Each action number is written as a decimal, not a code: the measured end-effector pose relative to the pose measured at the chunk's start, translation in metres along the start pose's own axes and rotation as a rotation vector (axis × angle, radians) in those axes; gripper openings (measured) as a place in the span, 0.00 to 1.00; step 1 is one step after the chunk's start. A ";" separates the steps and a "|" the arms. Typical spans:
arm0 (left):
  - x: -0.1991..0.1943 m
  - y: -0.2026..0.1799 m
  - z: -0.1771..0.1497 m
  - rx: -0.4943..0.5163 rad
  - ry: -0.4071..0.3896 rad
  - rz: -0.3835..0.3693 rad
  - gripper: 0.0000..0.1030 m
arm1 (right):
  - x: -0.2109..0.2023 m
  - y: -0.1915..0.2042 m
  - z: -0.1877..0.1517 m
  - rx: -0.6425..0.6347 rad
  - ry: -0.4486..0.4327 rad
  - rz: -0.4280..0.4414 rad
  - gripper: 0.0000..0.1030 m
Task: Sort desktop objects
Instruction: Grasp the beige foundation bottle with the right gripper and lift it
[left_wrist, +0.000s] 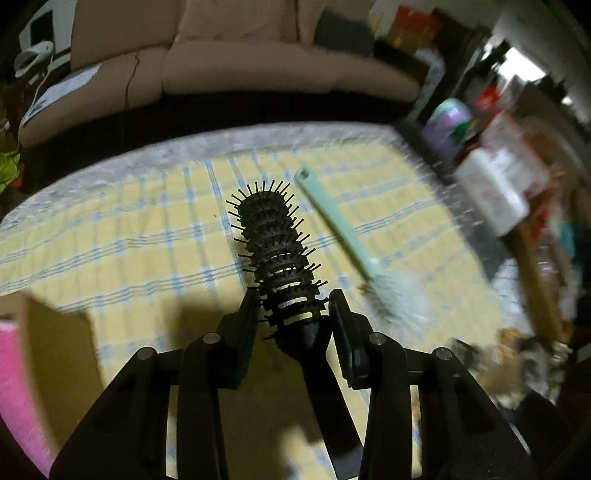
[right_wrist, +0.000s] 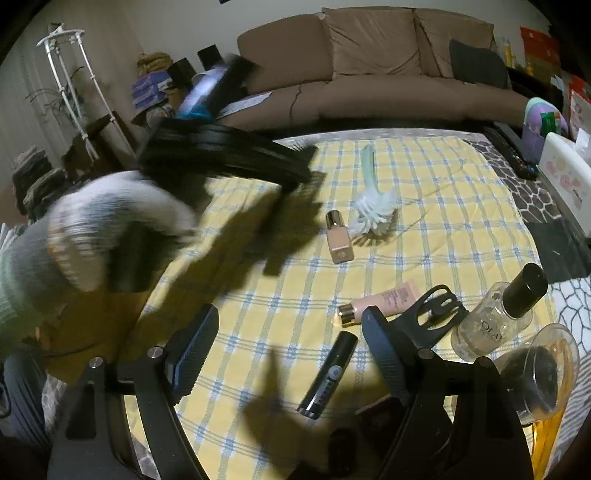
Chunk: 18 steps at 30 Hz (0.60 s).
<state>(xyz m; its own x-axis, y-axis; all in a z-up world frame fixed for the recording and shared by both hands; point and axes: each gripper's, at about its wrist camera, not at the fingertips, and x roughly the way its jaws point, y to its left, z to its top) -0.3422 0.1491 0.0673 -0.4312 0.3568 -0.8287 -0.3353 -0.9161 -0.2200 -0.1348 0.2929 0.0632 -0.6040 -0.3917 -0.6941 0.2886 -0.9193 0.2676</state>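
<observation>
My left gripper (left_wrist: 293, 301) is shut on a black round hairbrush (left_wrist: 275, 243) and holds it above the yellow checked cloth (left_wrist: 129, 240); the view is blurred with motion. A mint-green dish brush (left_wrist: 332, 229) lies on the cloth to the right of it. In the right wrist view my right gripper (right_wrist: 291, 314) is open and empty above the cloth (right_wrist: 424, 206). The left gripper (right_wrist: 225, 151) with the hairbrush shows there as a blurred dark shape at upper left. On the cloth lie the dish brush (right_wrist: 371, 199), a foundation bottle (right_wrist: 338, 238), a pink tube (right_wrist: 384, 299) and a black tube (right_wrist: 328, 373).
A cardboard box (left_wrist: 55, 332) with something pink (left_wrist: 14, 387) stands at the left. A black clip (right_wrist: 434, 314), a clear Olay bottle (right_wrist: 498, 314) and a glass jar (right_wrist: 539, 373) sit at the right. A sofa (right_wrist: 369, 74) is behind the table; clutter lines the right edge.
</observation>
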 end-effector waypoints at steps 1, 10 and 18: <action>-0.021 0.004 -0.004 -0.006 -0.024 -0.037 0.34 | -0.001 0.001 0.002 0.000 -0.004 0.000 0.78; -0.171 0.050 -0.055 0.034 -0.137 -0.145 0.34 | 0.045 0.008 0.041 -0.054 0.065 -0.053 0.58; -0.220 0.120 -0.103 -0.049 -0.157 -0.121 0.35 | 0.118 -0.011 0.069 -0.128 0.223 -0.194 0.44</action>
<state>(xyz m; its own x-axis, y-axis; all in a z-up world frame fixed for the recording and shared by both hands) -0.2013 -0.0587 0.1705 -0.5170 0.4854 -0.7050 -0.3532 -0.8712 -0.3409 -0.2607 0.2542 0.0246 -0.4833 -0.1787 -0.8570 0.2835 -0.9581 0.0399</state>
